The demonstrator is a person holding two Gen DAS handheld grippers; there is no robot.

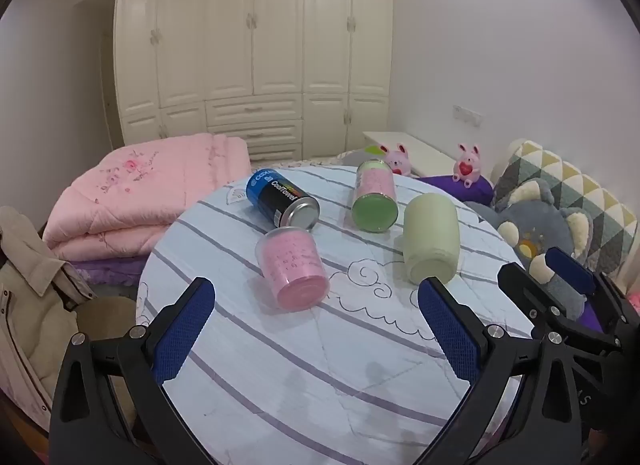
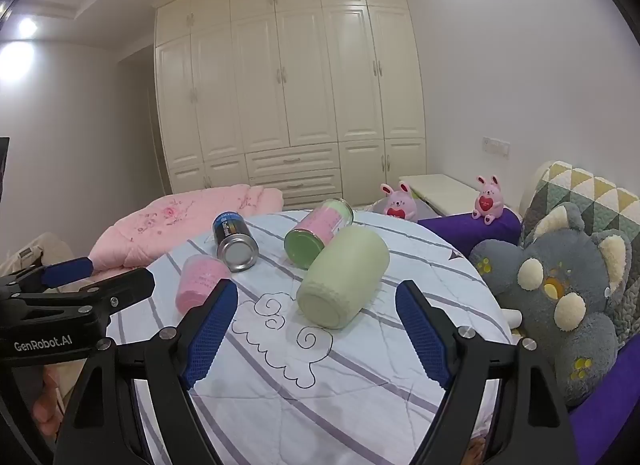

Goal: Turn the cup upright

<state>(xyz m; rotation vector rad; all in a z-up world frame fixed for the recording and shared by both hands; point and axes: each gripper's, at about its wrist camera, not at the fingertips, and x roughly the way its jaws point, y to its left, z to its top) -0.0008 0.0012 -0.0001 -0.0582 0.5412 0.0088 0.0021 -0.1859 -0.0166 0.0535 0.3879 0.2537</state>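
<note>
Several cups lie on their sides on a round table with a striped cloth [image 1: 320,365] [image 2: 340,377]. A pale green cup [image 1: 430,239] [image 2: 344,279] lies bottom toward me. A pink cup [image 1: 294,273] [image 2: 198,281], a pink-and-green cup [image 1: 374,197] [image 2: 318,233] and a blue-black can [image 1: 280,197] [image 2: 234,243] lie beyond. My left gripper [image 1: 316,301] is open and empty, just short of the pink cup. My right gripper [image 2: 316,301] is open and empty, just short of the pale green cup.
A folded pink quilt [image 1: 148,193] lies behind the table on the left. A grey plush toy [image 2: 560,297] and a patterned pillow [image 1: 568,185] sit at the right. Two pink bunny toys [image 2: 488,199] stand on purple bedding. A beige jacket [image 1: 28,297] hangs at the left.
</note>
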